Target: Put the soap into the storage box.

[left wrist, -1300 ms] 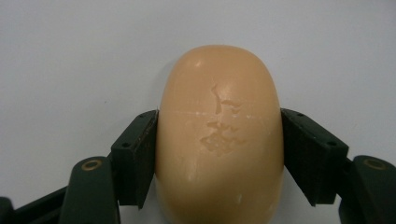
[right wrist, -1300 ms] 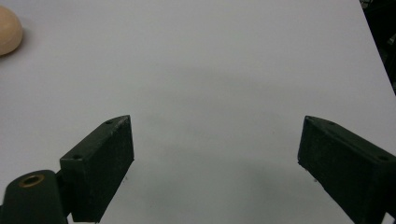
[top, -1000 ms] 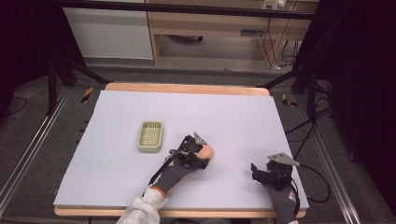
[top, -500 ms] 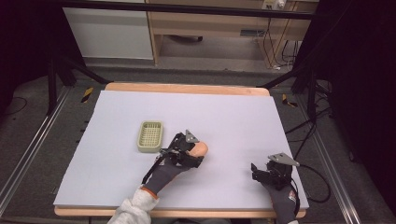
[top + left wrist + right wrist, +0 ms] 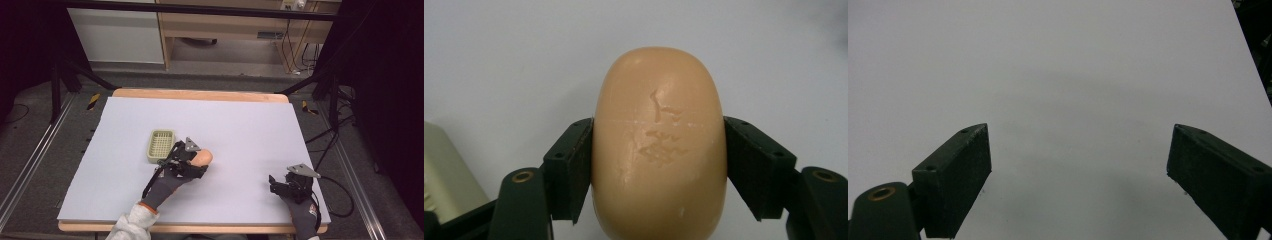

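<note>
My left gripper (image 5: 196,159), pads clamped on the soap bar (image 5: 659,145), has carried it closer to the slotted tray (image 5: 161,145), now just beside it, while my right gripper (image 5: 1078,175) stays open.

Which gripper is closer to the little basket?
The left gripper. It holds a bar of soap just to the right of the basket in the high view. The right gripper rests far off, near the table's right front corner, fingers open.

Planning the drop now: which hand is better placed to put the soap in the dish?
Left. The left gripper is already shut on the soap, right beside the soap dish; the right gripper is open, farther off.
</note>
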A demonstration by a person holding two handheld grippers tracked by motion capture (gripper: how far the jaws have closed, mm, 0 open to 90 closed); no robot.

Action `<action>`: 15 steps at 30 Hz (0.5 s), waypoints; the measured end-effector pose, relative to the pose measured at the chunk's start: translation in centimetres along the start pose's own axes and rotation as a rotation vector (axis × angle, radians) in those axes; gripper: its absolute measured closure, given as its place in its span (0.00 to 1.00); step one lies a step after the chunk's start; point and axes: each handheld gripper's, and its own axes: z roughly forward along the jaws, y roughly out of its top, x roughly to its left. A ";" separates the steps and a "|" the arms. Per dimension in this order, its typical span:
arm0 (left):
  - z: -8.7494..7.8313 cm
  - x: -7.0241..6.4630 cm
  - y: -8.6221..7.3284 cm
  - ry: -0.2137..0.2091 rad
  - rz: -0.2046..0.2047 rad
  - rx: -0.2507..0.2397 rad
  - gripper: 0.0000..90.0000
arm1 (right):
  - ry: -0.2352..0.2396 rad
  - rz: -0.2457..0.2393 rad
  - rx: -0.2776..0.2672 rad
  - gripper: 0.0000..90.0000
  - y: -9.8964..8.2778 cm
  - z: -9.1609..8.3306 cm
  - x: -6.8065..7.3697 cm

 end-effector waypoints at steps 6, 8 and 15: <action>-1.2 1.0 -0.6 0.021 -0.015 -0.008 0.35 | -0.001 0.002 0.001 0.12 0.0 0.0 0.0; -1.4 1.1 -0.7 0.026 -0.019 -0.009 0.35 | -0.001 0.002 0.001 0.12 0.0 0.0 0.0; -2.7 2.3 -1.4 0.051 -0.042 -0.022 0.35 | -0.002 0.000 0.004 0.12 0.0 0.0 0.0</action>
